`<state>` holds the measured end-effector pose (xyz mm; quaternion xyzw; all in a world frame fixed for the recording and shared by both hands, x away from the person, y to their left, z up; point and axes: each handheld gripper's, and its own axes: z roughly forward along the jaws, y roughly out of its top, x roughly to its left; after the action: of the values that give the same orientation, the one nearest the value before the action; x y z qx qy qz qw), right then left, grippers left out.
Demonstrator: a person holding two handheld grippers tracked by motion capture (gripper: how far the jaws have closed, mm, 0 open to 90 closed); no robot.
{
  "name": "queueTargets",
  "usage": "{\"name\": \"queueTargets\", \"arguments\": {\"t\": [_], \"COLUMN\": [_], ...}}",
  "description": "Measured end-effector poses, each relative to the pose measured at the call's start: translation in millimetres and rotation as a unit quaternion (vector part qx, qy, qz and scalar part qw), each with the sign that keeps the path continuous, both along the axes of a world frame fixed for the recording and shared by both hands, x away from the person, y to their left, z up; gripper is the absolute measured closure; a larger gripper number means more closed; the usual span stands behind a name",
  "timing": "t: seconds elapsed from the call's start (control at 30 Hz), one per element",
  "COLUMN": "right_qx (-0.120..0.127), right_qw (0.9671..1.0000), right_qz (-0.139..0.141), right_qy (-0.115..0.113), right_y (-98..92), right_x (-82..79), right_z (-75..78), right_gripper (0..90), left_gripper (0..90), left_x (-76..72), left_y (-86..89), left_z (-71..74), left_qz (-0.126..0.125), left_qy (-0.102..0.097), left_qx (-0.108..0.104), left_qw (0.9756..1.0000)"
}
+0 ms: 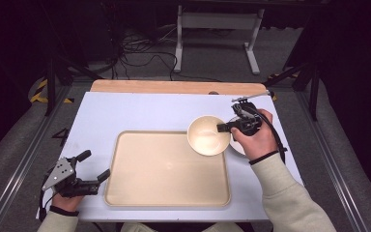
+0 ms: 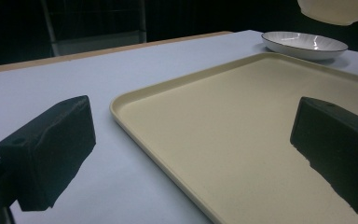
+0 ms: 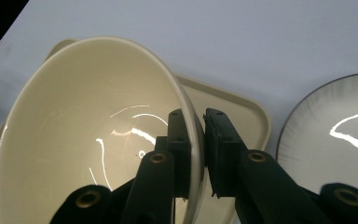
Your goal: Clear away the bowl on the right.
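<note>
One glossy cream bowl (image 3: 93, 140) clamped by right tongs (image 3: 196, 154); left tongs (image 2: 191, 154) apart.

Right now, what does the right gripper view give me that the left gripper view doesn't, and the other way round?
Right gripper view alone: its jaws clamp the cream bowl's rim, one inside, one outside, and the bowl is empty. Left gripper view alone: its own jaws stand wide apart at the tray's near edge, and the bowl's underside hangs above the table. Both: tray, white tabletop, and the dark-rimmed plate beside the tray.

no readable text, labels, brands or numbers show on the tray, the bowl, the plate or the table.
</note>
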<state>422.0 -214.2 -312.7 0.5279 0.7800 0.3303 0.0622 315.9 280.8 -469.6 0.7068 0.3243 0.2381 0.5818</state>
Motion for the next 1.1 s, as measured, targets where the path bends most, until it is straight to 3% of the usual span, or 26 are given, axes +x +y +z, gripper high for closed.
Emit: {"name": "queueTargets", "arguments": {"t": [0.53, 1.1], "right_qx": [0.011, 0.019], "right_qw": [0.9977, 0.9941], "right_qz": [0.067, 0.106], "right_qy": [0.001, 0.012], "right_y": [38.5, 68.8], "right_x": [-1.7, -0.6], "right_z": [-1.2, -8.4], "right_gripper": [80.4, 80.1], "left_gripper": [0.6, 0.6], "left_x": [0.2, 0.1], "left_y": [0.1, 0.0], "left_z": [0.0, 0.1], "left_qz": [-0.001, -0.002], "left_qy": [-0.001, -0.001], "left_qx": [0.0, 0.001], "left_qw": [1.0, 1.0]}}
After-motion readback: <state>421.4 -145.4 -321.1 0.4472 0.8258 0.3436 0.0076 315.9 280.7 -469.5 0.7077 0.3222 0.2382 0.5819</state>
